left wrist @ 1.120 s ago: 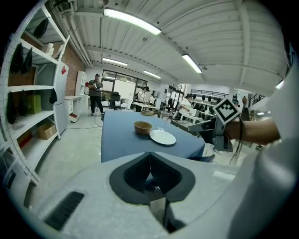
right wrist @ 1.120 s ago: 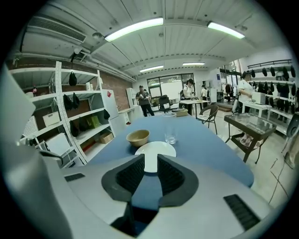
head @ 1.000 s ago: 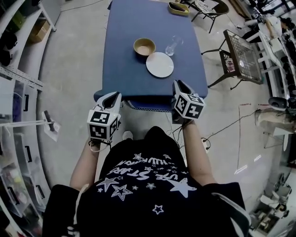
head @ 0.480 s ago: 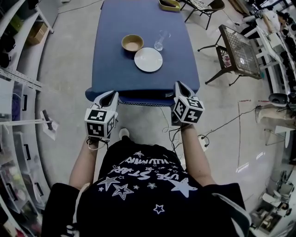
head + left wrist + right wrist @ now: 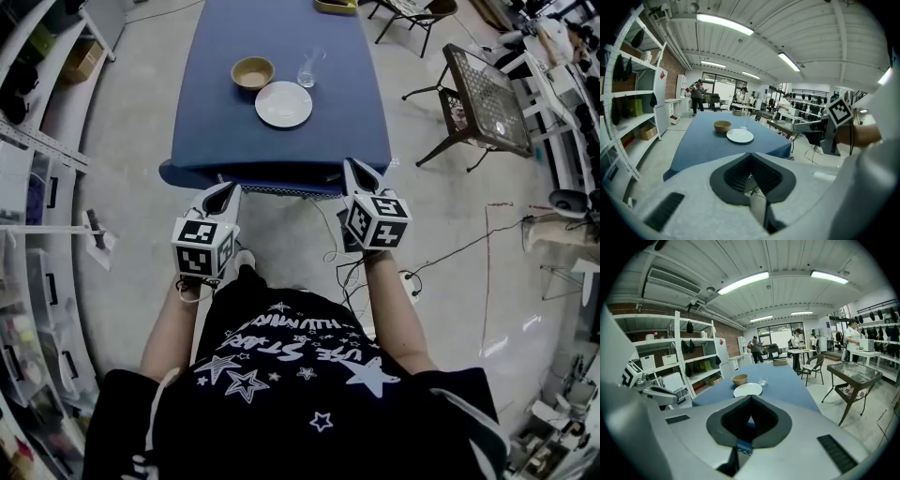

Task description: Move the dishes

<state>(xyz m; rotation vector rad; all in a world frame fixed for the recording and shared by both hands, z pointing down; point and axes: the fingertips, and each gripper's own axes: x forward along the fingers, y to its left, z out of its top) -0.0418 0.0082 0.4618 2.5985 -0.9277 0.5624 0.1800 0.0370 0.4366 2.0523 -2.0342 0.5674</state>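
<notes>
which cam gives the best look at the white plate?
Head view: the white plate shows its full round outline from above, next to the bowl. The left gripper view and right gripper view show it far off, as a flat ellipse.

Readable text: one item, partial
- shirt [image 5: 298,361], front: white lettering among printed stars, upside down in the head view; one word looks like "STAR", the rest too warped to read
- cubes of left gripper [image 5: 225,191] and right gripper [image 5: 354,170]: black-and-white square code markers, no letters or numerals
</notes>
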